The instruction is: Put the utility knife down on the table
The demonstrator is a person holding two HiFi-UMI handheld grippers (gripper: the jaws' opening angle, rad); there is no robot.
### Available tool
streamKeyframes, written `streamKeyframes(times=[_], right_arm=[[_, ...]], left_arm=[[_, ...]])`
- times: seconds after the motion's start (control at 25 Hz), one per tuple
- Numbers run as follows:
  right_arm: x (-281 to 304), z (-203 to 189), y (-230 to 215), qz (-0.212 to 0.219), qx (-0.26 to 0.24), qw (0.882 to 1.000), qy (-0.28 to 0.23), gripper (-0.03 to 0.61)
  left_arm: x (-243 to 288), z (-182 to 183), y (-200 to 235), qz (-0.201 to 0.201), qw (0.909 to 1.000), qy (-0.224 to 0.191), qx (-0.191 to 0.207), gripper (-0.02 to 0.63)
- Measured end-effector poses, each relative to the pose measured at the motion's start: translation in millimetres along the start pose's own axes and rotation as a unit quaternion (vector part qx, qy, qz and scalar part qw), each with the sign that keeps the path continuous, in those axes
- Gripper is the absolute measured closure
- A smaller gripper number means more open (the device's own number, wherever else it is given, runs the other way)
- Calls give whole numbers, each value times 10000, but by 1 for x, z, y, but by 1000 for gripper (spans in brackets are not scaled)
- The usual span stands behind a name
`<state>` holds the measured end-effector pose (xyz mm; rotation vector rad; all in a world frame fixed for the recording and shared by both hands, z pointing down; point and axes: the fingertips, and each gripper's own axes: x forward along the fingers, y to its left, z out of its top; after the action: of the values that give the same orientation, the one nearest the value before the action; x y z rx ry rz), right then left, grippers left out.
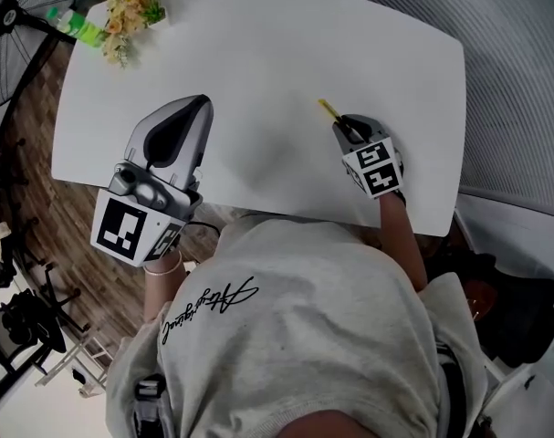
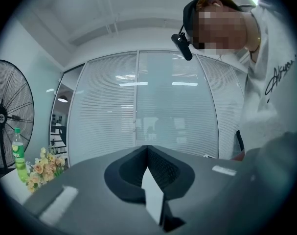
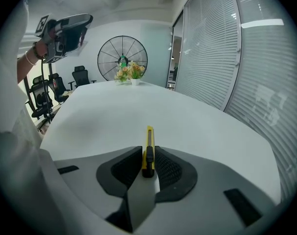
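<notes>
A yellow utility knife with a black slider is clamped between the jaws of my right gripper, its tip pointing out over the white table. In the head view the knife sticks out from the right gripper over the table's right half, close to the surface. My left gripper is raised above the table's left side, tilted upward; its jaws are pressed together with nothing between them.
A small flower bouquet and a green bottle stand at the table's far left corner. A standing fan is beside that corner. Glass walls with blinds run along the right side. Office chairs stand beyond the table's left edge.
</notes>
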<state>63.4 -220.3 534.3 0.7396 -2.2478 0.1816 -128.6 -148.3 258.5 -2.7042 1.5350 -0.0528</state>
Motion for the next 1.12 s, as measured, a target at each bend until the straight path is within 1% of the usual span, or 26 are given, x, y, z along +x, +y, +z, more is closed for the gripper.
streamKeyframes(times=[0.2,0.36,0.52,0.64,0.8,0.96,1.12], right_arm=[[-3,2,0,-118,-140,9998,26,471],[-13,11,1,-217,-225,9994,-124,479],[-30,31,-1,-305,-224,9982,-464,477],[-48,53,-4,-420,-225,9954,-834,479],[-77,81,-6,-545,-140,9888,-1381,480],[-100,101,-9,-650,-190,9831,-1704,483],[-120,117,-12,-558,34,9761,-2099,483]], left_arm=[[5,3,-2,-63,10000,-43,22,617],[8,8,-6,-131,9999,-56,66,617],[11,12,-9,-174,9998,-101,81,617],[13,14,-10,-215,9997,-129,81,617],[16,18,-14,-282,9994,-164,73,617],[20,23,-18,-356,9991,-211,100,618],[26,25,-23,-435,9988,-213,102,617]])
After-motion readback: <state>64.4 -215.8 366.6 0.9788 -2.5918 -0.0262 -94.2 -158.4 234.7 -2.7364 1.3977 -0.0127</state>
